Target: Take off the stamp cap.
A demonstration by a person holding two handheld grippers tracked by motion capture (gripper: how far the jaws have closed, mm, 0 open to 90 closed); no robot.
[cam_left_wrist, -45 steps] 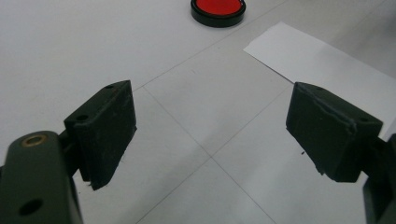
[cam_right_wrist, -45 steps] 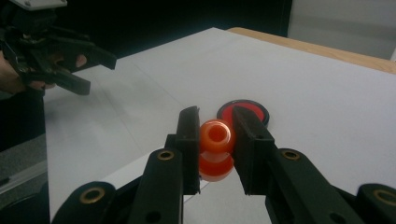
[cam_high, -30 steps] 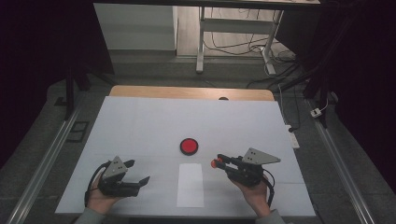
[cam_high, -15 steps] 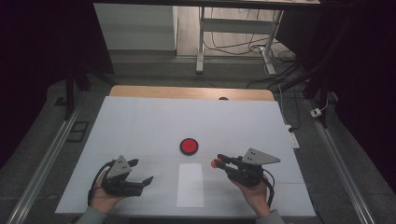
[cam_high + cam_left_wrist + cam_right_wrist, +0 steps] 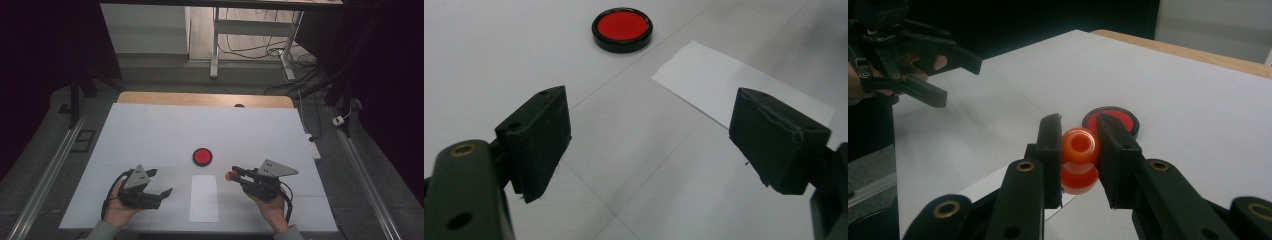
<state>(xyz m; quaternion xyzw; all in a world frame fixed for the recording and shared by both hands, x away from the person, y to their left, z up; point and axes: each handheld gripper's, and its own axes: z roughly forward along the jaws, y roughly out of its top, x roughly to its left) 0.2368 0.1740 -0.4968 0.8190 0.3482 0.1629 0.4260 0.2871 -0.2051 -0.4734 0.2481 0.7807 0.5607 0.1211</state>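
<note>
On the near left of the white counter (image 5: 150,130), the left hand-held gripper (image 5: 157,186) rests in a person's hand with its jaws spread wide and nothing between them. Just to its right lies a white paper sheet (image 5: 204,198). Beyond the sheet sits a red disc with a black rim (image 5: 202,156). On the right, the right hand-held gripper (image 5: 231,175) is clenched on a small orange spool (image 5: 1079,159), holding it near the disc.
</note>
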